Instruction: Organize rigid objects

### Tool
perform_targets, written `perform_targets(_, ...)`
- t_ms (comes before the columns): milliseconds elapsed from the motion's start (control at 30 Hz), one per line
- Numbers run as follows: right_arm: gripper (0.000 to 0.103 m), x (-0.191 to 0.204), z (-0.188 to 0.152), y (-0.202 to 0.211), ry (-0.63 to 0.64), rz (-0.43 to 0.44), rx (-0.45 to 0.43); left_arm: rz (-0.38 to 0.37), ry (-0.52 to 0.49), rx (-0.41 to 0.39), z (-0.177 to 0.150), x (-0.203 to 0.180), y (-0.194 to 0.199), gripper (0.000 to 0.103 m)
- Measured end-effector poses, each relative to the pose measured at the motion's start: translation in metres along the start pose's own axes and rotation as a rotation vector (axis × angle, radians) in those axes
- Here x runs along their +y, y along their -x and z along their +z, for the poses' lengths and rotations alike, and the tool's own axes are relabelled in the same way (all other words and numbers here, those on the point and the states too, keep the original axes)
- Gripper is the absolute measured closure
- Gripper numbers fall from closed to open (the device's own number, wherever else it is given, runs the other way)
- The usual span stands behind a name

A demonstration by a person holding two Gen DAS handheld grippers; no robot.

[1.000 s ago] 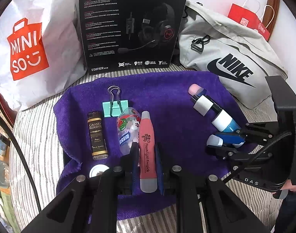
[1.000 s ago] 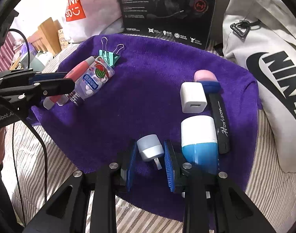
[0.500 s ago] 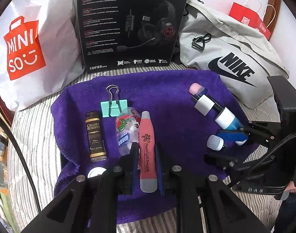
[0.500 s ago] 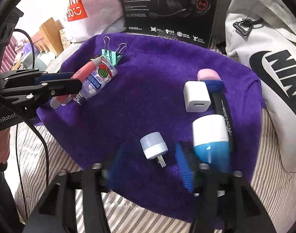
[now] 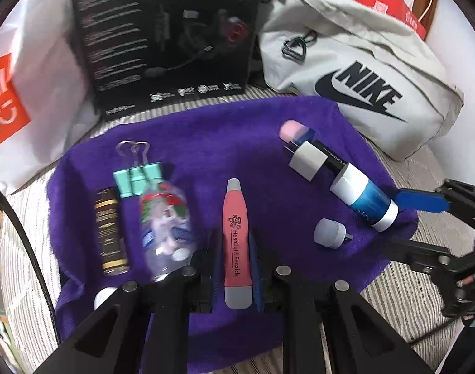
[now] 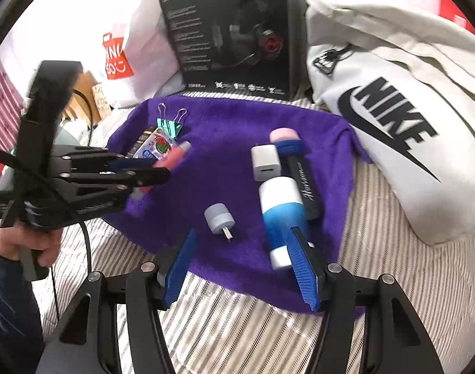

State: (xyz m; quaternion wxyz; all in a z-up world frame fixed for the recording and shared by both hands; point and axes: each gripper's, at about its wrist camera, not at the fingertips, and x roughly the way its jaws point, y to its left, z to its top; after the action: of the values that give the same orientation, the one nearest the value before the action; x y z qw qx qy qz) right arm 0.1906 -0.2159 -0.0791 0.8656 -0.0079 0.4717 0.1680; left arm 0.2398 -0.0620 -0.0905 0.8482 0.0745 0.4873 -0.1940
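My left gripper [image 5: 236, 258] is shut on a pink earpick pen [image 5: 236, 227], held over the purple towel [image 5: 237, 143]. From the right wrist view, the left gripper [image 6: 161, 170] and the pen [image 6: 172, 157] sit at the towel's left. My right gripper [image 6: 240, 265] stands wide open at the towel's near edge, with nothing held. A small grey plug light [image 6: 220, 218] lies just ahead of its fingers. A blue-and-white cylinder [image 6: 281, 215] lies by the right finger. Behind are a white charger [image 6: 265, 162], a black pen [image 6: 306, 184] and a pink-capped item [image 6: 284, 135].
A clear bottle [image 5: 165, 218], a brown-labelled tube [image 5: 109, 230] and a teal binder clip [image 5: 137, 177] lie on the towel's left. A black headset box [image 5: 169, 40], a white Miniso bag [image 5: 35, 62] and a grey Nike bag [image 5: 362, 87] close the back. Striped bedding [image 6: 377, 233] surrounds the towel.
My right gripper opened, let go of the grey plug light and drew back. My left gripper carried the pink pen to the right, away from the bottle.
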Motion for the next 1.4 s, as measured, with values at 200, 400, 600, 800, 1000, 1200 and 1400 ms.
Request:
perform_targets(200,0.043,-0.013,-0.007,0.006,-0.026,-0.010,0.003,0.006,-0.018,0.038,0.003,-0.008,-0.022,0.086)
perform_targets(400,0.043,-0.016,-0.013,0.007,-0.038,-0.012,0.001,0.021,-0.029,0.038,0.001,-0.010,-0.024,0.086)
perform_targets(600,0.043,-0.018,-0.018,0.007,-0.057,-0.019,0.000,-0.005,-0.007,0.044,-0.009,-0.013,-0.019,0.067)
perform_targets(800,0.041,-0.017,-0.024,0.011,-0.086,-0.044,0.004,0.008,-0.001,0.054,-0.023,-0.020,-0.010,0.056)
perform_targets(1000,0.033,-0.011,-0.032,0.024,-0.117,-0.068,-0.007,0.009,0.039,0.046,-0.033,-0.022,0.010,0.055)
perform_targets(1200,0.025,0.000,-0.039,0.040,-0.156,-0.066,-0.028,0.002,0.070,0.023,-0.051,-0.017,0.040,0.036)
perform_targets(1400,0.015,0.017,-0.049,0.062,-0.188,-0.093,-0.067,0.025,0.102,-0.027,-0.086,-0.006,0.072,0.021)
